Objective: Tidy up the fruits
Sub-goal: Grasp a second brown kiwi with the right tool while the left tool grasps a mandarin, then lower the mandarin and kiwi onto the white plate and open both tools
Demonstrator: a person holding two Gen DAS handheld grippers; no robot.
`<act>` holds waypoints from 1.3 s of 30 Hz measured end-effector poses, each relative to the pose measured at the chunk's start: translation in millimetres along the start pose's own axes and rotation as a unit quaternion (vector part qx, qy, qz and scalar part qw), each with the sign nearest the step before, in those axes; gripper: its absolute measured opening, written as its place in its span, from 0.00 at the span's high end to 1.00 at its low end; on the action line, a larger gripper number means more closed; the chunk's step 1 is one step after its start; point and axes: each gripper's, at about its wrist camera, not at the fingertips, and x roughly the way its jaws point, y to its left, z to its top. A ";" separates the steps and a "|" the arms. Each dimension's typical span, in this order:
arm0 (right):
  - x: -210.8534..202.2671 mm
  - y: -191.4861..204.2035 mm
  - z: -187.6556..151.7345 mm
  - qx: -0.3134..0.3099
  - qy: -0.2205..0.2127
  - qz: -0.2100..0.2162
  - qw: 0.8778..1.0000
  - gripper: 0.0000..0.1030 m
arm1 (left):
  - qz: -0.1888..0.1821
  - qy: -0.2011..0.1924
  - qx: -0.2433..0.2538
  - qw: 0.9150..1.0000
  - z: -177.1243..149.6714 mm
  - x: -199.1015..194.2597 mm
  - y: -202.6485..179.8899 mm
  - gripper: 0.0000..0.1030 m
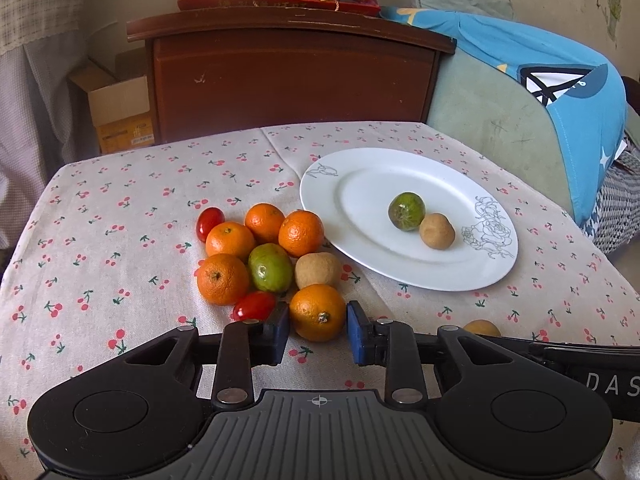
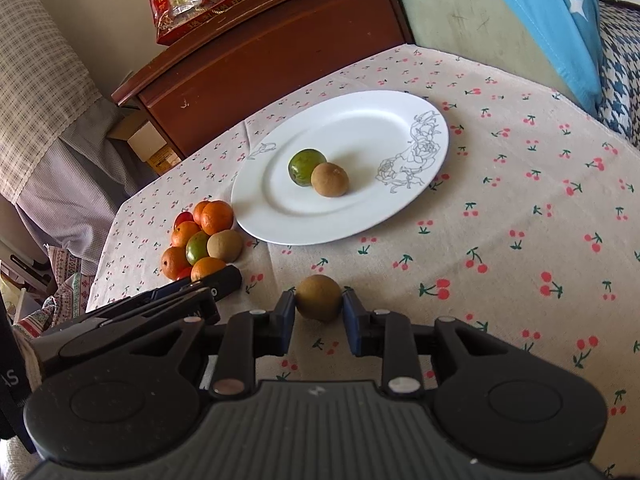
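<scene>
A white plate (image 1: 360, 256) holds a green fruit (image 1: 406, 211) and a brown fruit (image 1: 437, 231). Left of it lies a pile of several oranges, a green fruit (image 1: 270, 267), a brown fruit (image 1: 318, 270) and two red tomatoes. My left gripper (image 1: 318, 330) has its pads on both sides of the nearest orange (image 1: 317, 312), which rests on the cloth. My right gripper (image 2: 319, 312) is shut on a brown fruit (image 2: 319, 297) in front of the plate (image 2: 280, 216). The left gripper (image 2: 216, 284) also shows in the right wrist view beside the pile (image 2: 200, 240).
The table wears a cherry-print cloth (image 1: 120, 240). A dark wooden cabinet (image 1: 288, 76) with a red snack box stands behind it. A green chair with blue cloth (image 1: 540, 92) is at the right, a cardboard box (image 1: 120, 108) at the left.
</scene>
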 end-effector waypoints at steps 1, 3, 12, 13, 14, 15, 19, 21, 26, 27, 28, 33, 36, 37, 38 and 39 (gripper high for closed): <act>0.0 0.0 -0.1 0.000 0.000 0.000 1.000 0.73 | -0.001 0.001 0.000 1.000 -0.3 -1.2 -0.1 0.73; 0.2 0.5 -0.2 -0.003 -0.001 0.000 1.000 0.73 | -0.002 0.003 -0.004 1.000 -1.3 -4.0 0.7 0.73; -0.1 1.9 -2.4 -0.017 -0.006 -0.002 1.000 0.74 | -0.006 0.010 -0.020 1.000 -6.8 -17.9 6.3 0.73; -0.3 2.2 -2.7 -0.019 -0.007 -0.002 1.000 0.74 | -0.006 0.012 -0.024 1.000 -7.6 -18.8 7.5 0.73; -0.6 2.4 -2.9 -0.019 -0.007 -0.002 1.000 0.74 | -0.005 0.013 -0.028 1.000 -8.2 -19.7 8.5 0.73; -1.0 2.5 -3.0 -0.019 -0.007 -0.002 1.000 0.74 | -0.005 0.015 -0.033 0.999 -8.8 -21.0 9.7 0.73; -7.0 3.8 -2.6 -0.020 -0.013 0.010 1.000 0.75 | -0.010 0.010 -0.045 0.999 -6.3 -29.8 11.3 0.73; -13.4 4.3 0.2 -0.019 -0.023 0.018 0.999 0.75 | -0.016 0.001 -0.044 0.999 -1.5 -36.9 10.3 0.73; -33.9 2.8 15.7 -0.020 -0.060 0.021 0.998 0.75 | -0.032 -0.017 -0.051 0.998 19.0 -49.4 9.7 0.73; -37.1 1.8 21.0 -0.021 -0.064 0.024 0.997 0.75 | -0.034 -0.018 -0.047 0.998 24.8 -50.0 8.9 0.73; -39.1 0.8 27.5 -0.021 -0.065 0.027 0.997 0.75 | -0.037 -0.019 -0.040 0.998 30.8 -50.0 7.4 0.73; -40.4 -6.9 52.7 -0.023 -0.083 0.006 0.996 0.74 | -0.044 -0.022 -0.017 0.999 58.5 -39.5 3.8 0.73; -28.9 -17.8 62.0 0.002 -0.079 -0.002 0.997 0.74 | -0.051 -0.013 -0.017 0.998 69.1 -24.7 2.6 0.73; -24.7 -20.8 63.7 0.009 -0.079 -0.004 0.997 0.74 | -0.052 -0.012 -0.015 0.998 70.5 -20.9 1.5 0.73; -21.9 -23.2 63.9 0.017 -0.081 -0.005 0.997 0.74 | -0.052 -0.012 -0.008 0.999 70.9 -15.8 0.3 0.73; -19.7 -25.4 63.4 0.025 -0.083 -0.004 0.996 0.74 | -0.052 -0.011 -0.002 0.999 69.7 -12.0 -1.6 0.73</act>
